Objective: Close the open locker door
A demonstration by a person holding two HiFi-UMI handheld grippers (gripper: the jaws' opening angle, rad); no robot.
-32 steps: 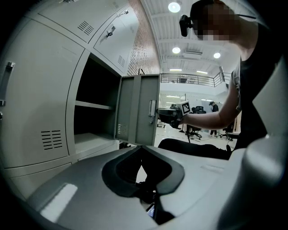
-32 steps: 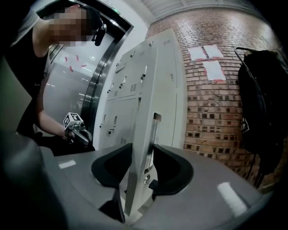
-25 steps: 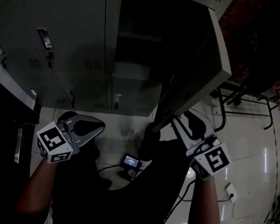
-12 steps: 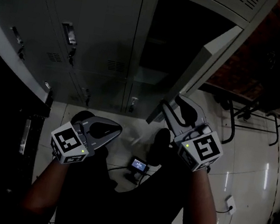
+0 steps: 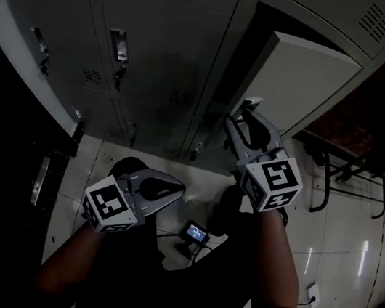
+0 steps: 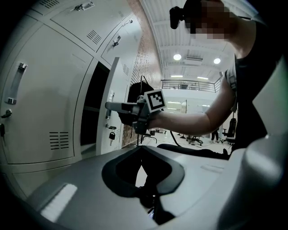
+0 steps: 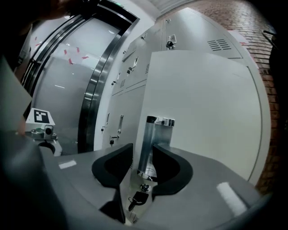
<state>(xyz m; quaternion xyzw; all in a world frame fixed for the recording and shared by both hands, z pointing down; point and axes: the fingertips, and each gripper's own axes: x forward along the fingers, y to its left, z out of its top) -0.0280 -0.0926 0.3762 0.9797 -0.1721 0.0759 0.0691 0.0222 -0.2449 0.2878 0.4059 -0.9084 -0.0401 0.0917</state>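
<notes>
The open grey locker door (image 5: 301,80) stands ajar in front of its dark compartment (image 5: 255,28). My right gripper (image 5: 241,118) is shut on the door's upright metal handle (image 5: 251,103). In the right gripper view the handle (image 7: 150,134) sits between the two jaws of the right gripper (image 7: 143,150), with a key (image 7: 137,197) hanging in the lock below it. My left gripper (image 5: 171,189) hangs low over the floor, shut and holding nothing. The left gripper view shows the left gripper (image 6: 141,150), and beyond it the right gripper (image 6: 112,106) at the door's edge (image 6: 118,90).
Closed locker doors with handles (image 5: 119,44) fill the wall to the left. A dark cabinet edge (image 5: 48,176) lies at the left. A small device with a lit screen (image 5: 197,233) and cables lie on the tiled floor. A metal chair frame (image 5: 336,175) stands at the right.
The door has swung from wide open towards the locker front. My right gripper has gone up and forward with the handle. The left gripper has stayed low and shut.
</notes>
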